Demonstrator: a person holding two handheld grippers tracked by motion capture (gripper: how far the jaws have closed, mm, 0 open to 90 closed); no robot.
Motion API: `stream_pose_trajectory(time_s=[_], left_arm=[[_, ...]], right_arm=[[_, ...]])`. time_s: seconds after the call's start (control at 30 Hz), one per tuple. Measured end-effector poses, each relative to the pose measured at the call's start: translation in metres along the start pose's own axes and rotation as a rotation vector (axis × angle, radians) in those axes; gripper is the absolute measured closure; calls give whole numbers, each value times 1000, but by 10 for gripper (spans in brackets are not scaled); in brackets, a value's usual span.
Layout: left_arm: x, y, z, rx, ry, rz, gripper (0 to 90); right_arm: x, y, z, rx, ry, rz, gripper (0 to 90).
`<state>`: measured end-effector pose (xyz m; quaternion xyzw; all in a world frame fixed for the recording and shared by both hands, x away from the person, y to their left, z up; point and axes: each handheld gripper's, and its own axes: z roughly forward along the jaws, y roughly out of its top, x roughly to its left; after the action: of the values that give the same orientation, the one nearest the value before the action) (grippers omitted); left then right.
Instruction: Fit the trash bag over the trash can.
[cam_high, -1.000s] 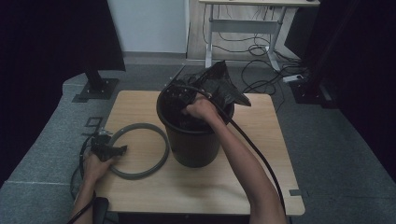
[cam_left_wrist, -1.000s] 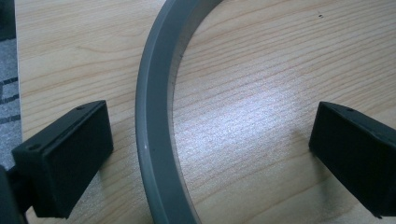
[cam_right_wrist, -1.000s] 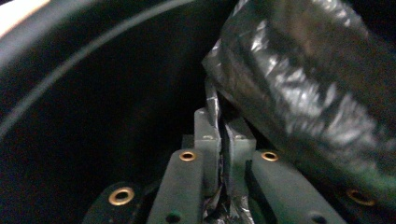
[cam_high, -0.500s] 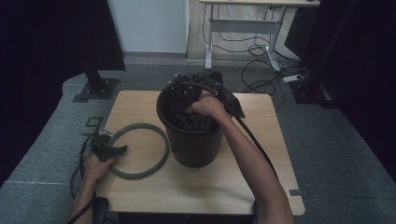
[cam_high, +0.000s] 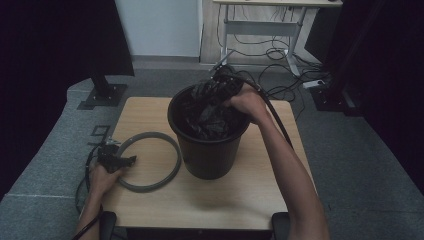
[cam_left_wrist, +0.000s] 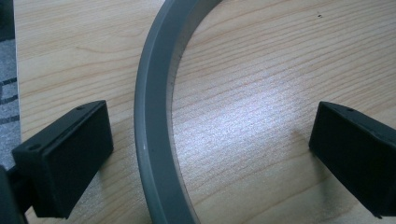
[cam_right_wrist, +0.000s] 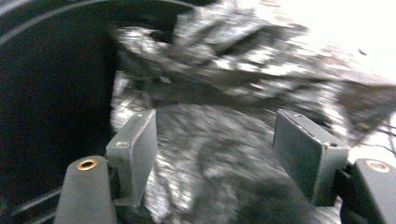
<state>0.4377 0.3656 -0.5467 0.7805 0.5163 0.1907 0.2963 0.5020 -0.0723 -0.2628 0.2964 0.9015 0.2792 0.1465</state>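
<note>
A black bin (cam_high: 210, 152) stands mid-table with a crumpled black bag (cam_high: 207, 117) inside it. My right gripper (cam_high: 222, 85) hovers over the bin's far rim. Its jaws have just opened, and in the right gripper view (cam_right_wrist: 215, 135) the bag (cam_right_wrist: 243, 79) lies beyond the pads, not pinched. A grey ring (cam_high: 172, 160) lies flat to the left of the bin. My left gripper (cam_high: 125, 161) rests at the ring's left side. In the left gripper view (cam_left_wrist: 210, 135) it stands open, straddling the ring's band (cam_left_wrist: 152, 116) without touching it.
The wooden table (cam_high: 240, 195) has bare room in front of and to the right of the bin. Grey carpet surrounds it. A stand base (cam_high: 102, 95) sits on the floor at the back left, and desk legs with cables (cam_high: 270, 45) at the back.
My right gripper let go of the bag, opened and moved right and up towards the bin's far rim. The bag's raised flap sank into the bin. The left hand stayed put.
</note>
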Motion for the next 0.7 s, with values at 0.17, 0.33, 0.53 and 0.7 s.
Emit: stream_pose_trajectory(time_s=[0.17,0.33,0.53,0.7], left_arm=[[0,0,0,0,0,0,0],[0,0,0,0,0,0,0],[0,0,0,0,0,0,0],[0,0,0,0,0,0,0]], right_arm=[[-22,-9,-9,10,-93,33,312],[-39,-19,-6,31,-146,70,340],[-49,-28,6,61,-181,91,487],[-48,-30,7,66,-172,82,674]])
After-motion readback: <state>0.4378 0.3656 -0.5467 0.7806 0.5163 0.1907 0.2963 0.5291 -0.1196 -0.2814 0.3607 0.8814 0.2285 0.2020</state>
